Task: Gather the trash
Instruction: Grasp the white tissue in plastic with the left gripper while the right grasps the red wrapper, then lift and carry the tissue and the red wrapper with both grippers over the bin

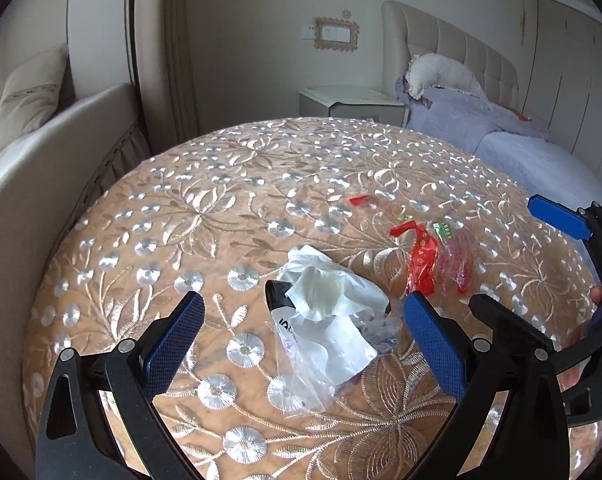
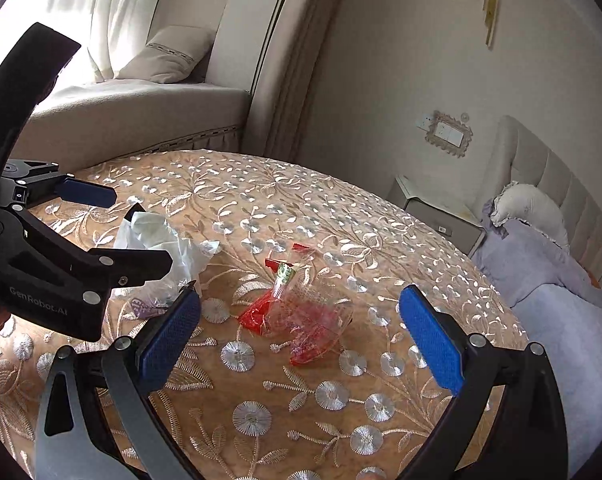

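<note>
A crumpled white tissue with a clear plastic bag (image 1: 329,320) lies on the embroidered round table (image 1: 221,208). My left gripper (image 1: 301,328) is open, its blue pads on either side of this pile, just above it. A red and clear plastic wrapper (image 1: 437,264) lies to the right, with a small red scrap (image 1: 359,201) beyond it. In the right wrist view my right gripper (image 2: 299,320) is open around the red wrapper (image 2: 301,316), near the table. The white pile (image 2: 157,248) and the left gripper (image 2: 121,228) show at the left.
A window seat with a beige cushion (image 2: 169,56) stands behind the table. A bed with lilac bedding (image 1: 501,132) and a white nightstand (image 1: 349,100) are at the right. The table's edge curves close on all sides.
</note>
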### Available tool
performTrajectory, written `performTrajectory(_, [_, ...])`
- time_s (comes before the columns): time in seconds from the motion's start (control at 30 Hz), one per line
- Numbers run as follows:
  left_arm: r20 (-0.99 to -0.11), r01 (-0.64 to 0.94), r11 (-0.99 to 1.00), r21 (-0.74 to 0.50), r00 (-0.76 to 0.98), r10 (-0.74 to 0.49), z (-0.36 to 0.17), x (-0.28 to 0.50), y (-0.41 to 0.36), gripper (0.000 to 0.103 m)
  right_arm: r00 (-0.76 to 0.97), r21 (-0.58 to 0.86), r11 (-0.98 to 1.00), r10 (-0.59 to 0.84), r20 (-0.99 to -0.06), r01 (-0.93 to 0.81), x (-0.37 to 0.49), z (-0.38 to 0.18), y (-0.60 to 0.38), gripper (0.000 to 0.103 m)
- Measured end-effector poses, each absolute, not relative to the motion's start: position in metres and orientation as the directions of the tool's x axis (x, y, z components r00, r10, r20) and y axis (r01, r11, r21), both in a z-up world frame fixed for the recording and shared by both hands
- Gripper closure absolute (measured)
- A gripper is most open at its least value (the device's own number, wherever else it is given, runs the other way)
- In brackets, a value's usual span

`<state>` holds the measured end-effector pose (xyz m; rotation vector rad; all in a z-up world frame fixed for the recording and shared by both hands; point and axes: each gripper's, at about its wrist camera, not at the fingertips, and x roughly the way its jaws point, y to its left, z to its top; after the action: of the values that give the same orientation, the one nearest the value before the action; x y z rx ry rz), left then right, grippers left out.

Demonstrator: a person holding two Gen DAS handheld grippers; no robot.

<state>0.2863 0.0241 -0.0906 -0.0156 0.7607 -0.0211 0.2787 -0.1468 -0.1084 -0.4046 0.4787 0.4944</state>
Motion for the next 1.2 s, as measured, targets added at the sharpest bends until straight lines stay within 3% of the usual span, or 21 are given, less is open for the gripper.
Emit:
performTrajectory(0.4, [-0.765,0.038,0.992,-0.12,0.633,-0.117,-0.117,0.329,0.026,0.005,0.656,-0.217,0.783,0.297,-0.694,-0.583,0.338,-0.137,-0.124,0.005])
performTrajectory(0.43, [-0.769,0.038,0.991,-0.126,0.628,-0.122,-0.12,0.331,0.025,0.006,0.642,-0.208,0.778,0.301,-0.706,-0.593,0.338,-0.139,-0.123,0.007])
performTrajectory(0.5, [-0.774,0.055,0.989,-0.136,0.618,-0.141,-0.123,0.334,0.022,0.015,0.63,-0.217,0.77,0.287,-0.722,-0.6,0.339,-0.143,-0.12,0.02])
performTrajectory(0.57, [-0.773,0.074,0.989,-0.127,0.617,-0.145,-0.122,0.334,0.017,0.028,0.604,-0.202,0.759,0.296,-0.74,-0.619,0.338,-0.146,-0.119,0.045])
performTrajectory(0.73, [-0.77,0.113,0.989,-0.098,0.621,-0.147,-0.12,0.33,0.003,0.052,0.599,-0.196,0.768,0.285,-0.748,-0.61,0.329,-0.146,-0.12,0.069])
performTrajectory(0.9, [-0.753,0.136,0.986,-0.093,0.639,-0.159,-0.114,0.302,-0.003,0.063,0.599,-0.165,0.789,0.293,-0.745,-0.591,0.311,-0.14,-0.135,0.075])
performTrajectory(1.2, [-0.656,0.138,0.985,-0.1,0.735,-0.169,-0.07,0.213,-0.011,0.063,0.685,-0.171,0.816,0.329,-0.65,-0.553,0.231,-0.094,-0.171,0.075])
